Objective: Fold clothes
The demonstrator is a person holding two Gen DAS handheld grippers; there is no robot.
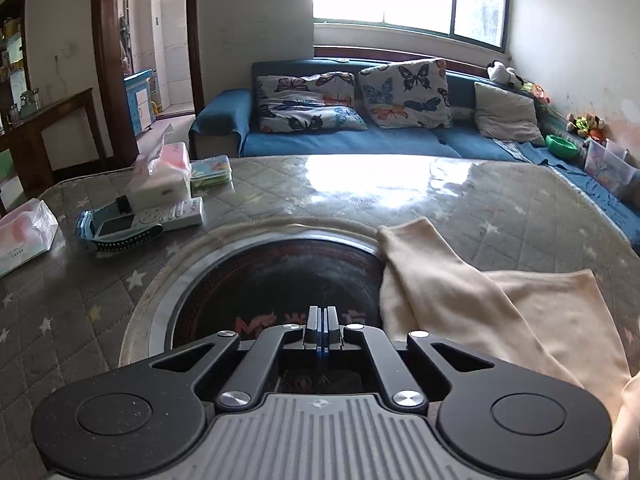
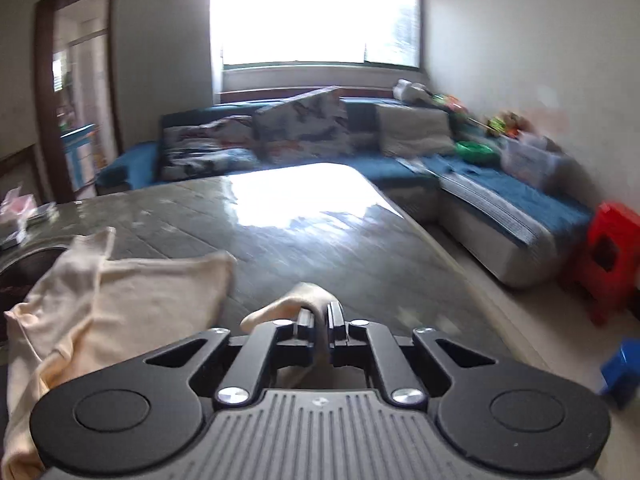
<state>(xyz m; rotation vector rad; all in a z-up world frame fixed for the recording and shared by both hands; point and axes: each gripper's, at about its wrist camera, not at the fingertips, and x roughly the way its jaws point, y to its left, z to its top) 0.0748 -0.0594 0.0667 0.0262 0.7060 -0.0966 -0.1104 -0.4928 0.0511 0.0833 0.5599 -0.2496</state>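
Observation:
A cream garment [image 1: 480,312] lies bunched on the quilted grey table [image 1: 400,192], right of a dark round inset [image 1: 280,276]. My left gripper [image 1: 323,316] is shut and empty, over the inset and left of the garment. In the right wrist view, my right gripper [image 2: 320,316] is shut on a fold of the cream garment [image 2: 120,312]. The held cloth pokes out past the fingertips and hangs lifted above the table [image 2: 320,220]. The rest of the garment trails to the left.
Tissue packs [image 1: 160,178], a remote control [image 1: 168,214] and a blue watch [image 1: 116,232] lie at the table's left. A blue sofa [image 1: 360,140] with butterfly cushions runs behind and along the right. A red stool [image 2: 612,248] and a blue stool [image 2: 624,368] stand on the floor at right.

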